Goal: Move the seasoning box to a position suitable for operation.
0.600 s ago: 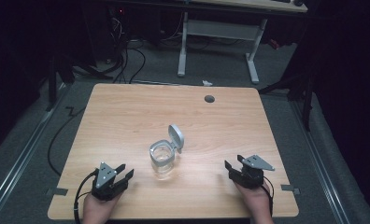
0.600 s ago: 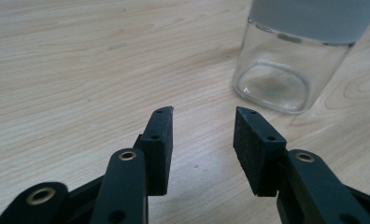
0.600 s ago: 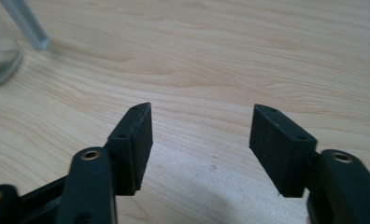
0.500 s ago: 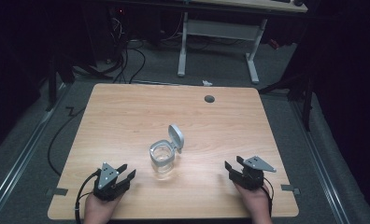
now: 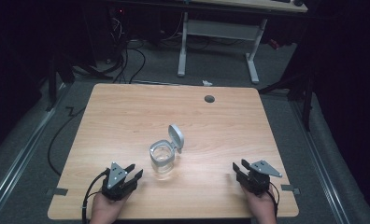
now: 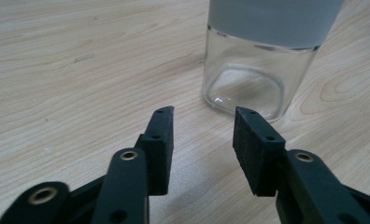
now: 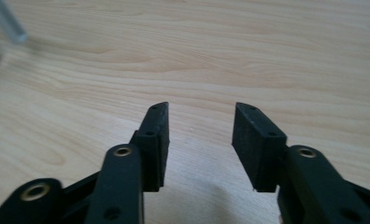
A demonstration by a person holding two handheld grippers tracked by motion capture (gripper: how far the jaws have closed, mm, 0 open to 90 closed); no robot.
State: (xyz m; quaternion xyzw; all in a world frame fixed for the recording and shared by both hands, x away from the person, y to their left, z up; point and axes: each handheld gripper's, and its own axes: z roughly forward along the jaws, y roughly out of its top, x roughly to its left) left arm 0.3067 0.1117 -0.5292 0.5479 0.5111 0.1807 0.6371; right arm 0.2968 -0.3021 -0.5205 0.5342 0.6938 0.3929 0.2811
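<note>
L tongs (image 6: 202, 116) agape, jar (image 6: 262, 60) ahead

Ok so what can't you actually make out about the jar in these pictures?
- Jar top and lid: cut off by the left gripper view's upper edge.
- Jar contents: too small in the high view to tell.
- Right gripper view: a blurred sliver at the left edge.

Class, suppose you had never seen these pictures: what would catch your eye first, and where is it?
A clear glass jar stands near the middle of the wooden table, its grey flip lid open. The left gripper and right gripper, both open, sit at the near edge on either side of it.
</note>
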